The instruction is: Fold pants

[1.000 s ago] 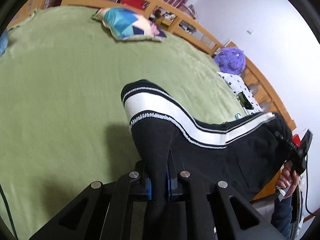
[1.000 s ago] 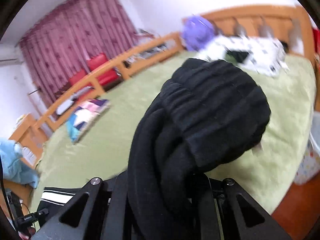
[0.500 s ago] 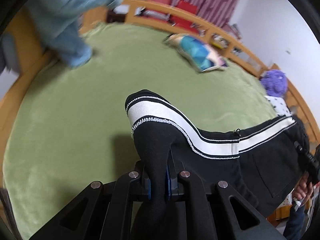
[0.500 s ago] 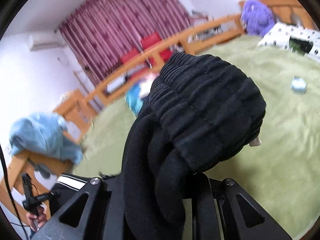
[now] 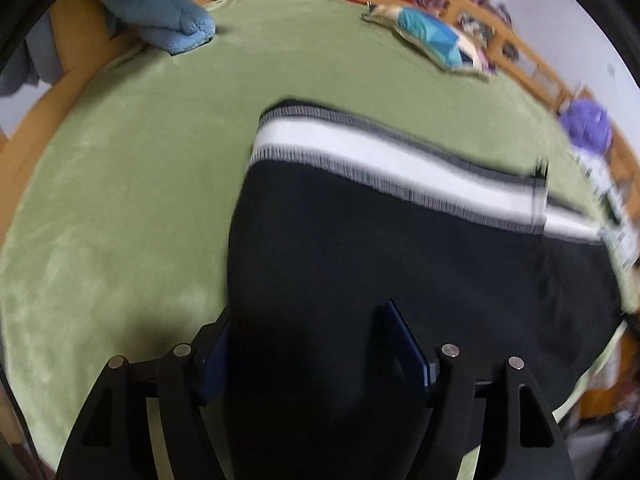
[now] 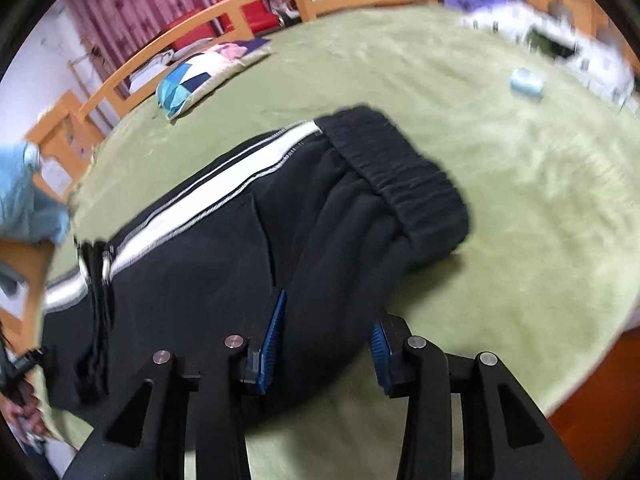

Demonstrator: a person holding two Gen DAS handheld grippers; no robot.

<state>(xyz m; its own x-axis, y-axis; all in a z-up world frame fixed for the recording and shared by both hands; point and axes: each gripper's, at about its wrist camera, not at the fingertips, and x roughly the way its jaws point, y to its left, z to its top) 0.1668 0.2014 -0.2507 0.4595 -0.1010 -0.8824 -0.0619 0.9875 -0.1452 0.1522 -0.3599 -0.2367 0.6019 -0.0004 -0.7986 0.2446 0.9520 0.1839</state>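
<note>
A: Item: black pants (image 5: 400, 248), white side stripe. Location?
B: Lay flat on the green bed (image 5: 120, 184). Left hand-held gripper (image 5: 316, 344) and right hand-held gripper (image 6: 324, 340) both released, fingers spread astride the fabric.
A: Nearby?
B: Patchwork pillow (image 6: 200, 80) beyond the pants.
</note>
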